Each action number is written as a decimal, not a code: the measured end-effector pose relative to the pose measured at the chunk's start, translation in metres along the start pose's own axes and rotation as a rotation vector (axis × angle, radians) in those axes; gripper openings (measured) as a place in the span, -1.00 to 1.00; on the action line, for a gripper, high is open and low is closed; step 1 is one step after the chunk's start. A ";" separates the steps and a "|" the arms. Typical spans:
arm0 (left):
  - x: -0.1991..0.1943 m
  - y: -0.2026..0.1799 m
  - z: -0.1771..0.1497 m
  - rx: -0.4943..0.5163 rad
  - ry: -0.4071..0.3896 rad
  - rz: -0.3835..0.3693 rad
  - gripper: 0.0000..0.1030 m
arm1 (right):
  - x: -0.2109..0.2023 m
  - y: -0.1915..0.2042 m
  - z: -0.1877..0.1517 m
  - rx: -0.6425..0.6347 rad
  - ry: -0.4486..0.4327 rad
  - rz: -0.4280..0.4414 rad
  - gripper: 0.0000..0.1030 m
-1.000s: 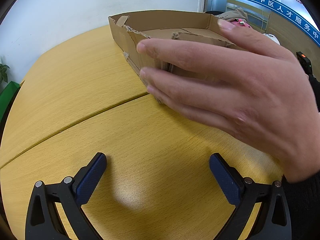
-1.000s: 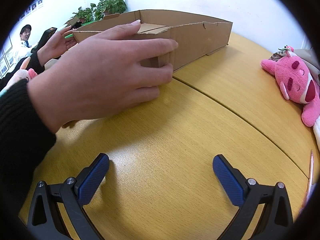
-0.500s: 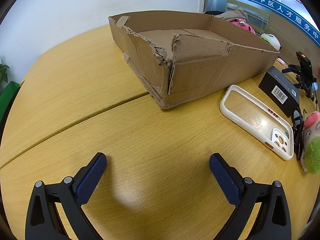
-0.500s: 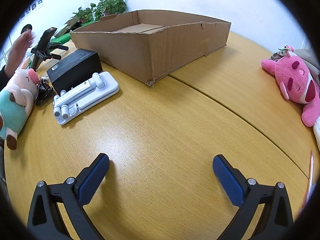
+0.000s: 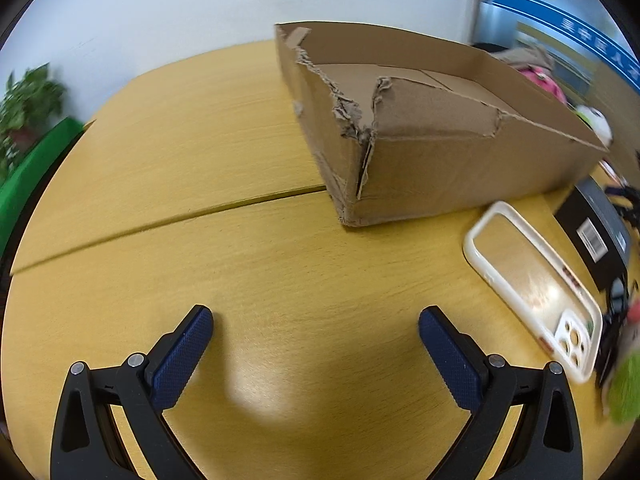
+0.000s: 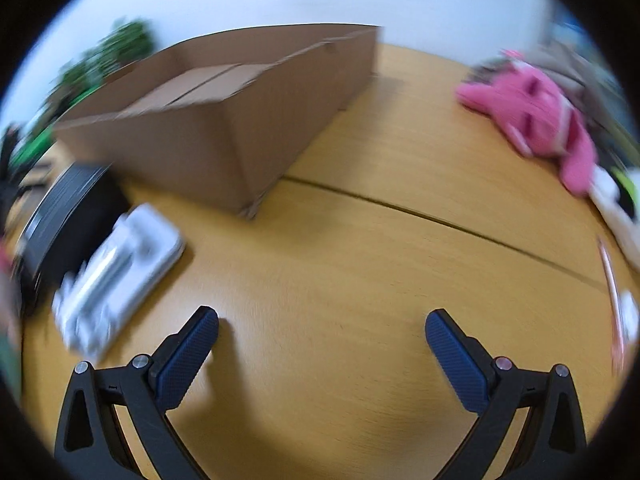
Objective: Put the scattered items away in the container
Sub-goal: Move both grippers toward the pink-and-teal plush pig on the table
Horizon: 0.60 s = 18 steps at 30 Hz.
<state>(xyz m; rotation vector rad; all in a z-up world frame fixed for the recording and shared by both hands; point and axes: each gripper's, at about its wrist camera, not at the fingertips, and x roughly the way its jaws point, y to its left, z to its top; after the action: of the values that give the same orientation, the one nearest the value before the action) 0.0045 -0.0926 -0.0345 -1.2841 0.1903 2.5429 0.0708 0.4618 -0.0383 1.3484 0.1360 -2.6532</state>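
Observation:
A shallow torn cardboard box point(image 5: 452, 176) point(image 6: 224, 148) stands on the yellow wooden table point(image 5: 260, 272), with nothing seen inside it. To its right in the left wrist view lie a clear phone case with a white rim point(image 5: 532, 288) and a black box with a barcode point(image 5: 596, 232). The right wrist view, blurred, has a white phone stand point(image 6: 120, 276) and the black box point(image 6: 68, 208) left of the cardboard box. My left gripper point(image 5: 316, 320) and my right gripper point(image 6: 322, 322) both hover open over bare table, holding nothing.
A pink plush toy point(image 6: 540, 116) lies at the far right of the table, with white and pink items point(image 6: 616, 304) near that edge. A green-and-pink plush point(image 5: 624, 376) sits at the right rim of the left wrist view. Potted plants point(image 5: 24, 108) stand beyond the table.
The person's hand that covered the box a second ago has gone. Both cameras have since swung, the right one fast enough to blur, so the box sits further right in the left wrist view.

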 end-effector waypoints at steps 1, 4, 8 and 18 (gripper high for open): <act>0.001 -0.002 0.001 -0.016 0.000 0.012 1.00 | 0.001 0.002 0.001 0.018 0.000 -0.014 1.00; 0.000 -0.008 -0.004 -0.029 -0.001 0.020 1.00 | 0.002 0.002 0.002 0.034 0.000 -0.024 1.00; -0.001 -0.009 -0.012 -0.057 -0.003 0.040 1.00 | 0.008 0.002 0.009 0.068 0.001 -0.044 1.00; -0.057 -0.045 -0.062 -0.170 -0.047 -0.052 1.00 | -0.043 0.059 -0.028 0.068 -0.054 -0.099 0.99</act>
<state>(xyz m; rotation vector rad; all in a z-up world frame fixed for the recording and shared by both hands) 0.0974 -0.0760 -0.0252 -1.2683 -0.0701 2.5879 0.1288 0.4121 -0.0204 1.3213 0.1096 -2.7979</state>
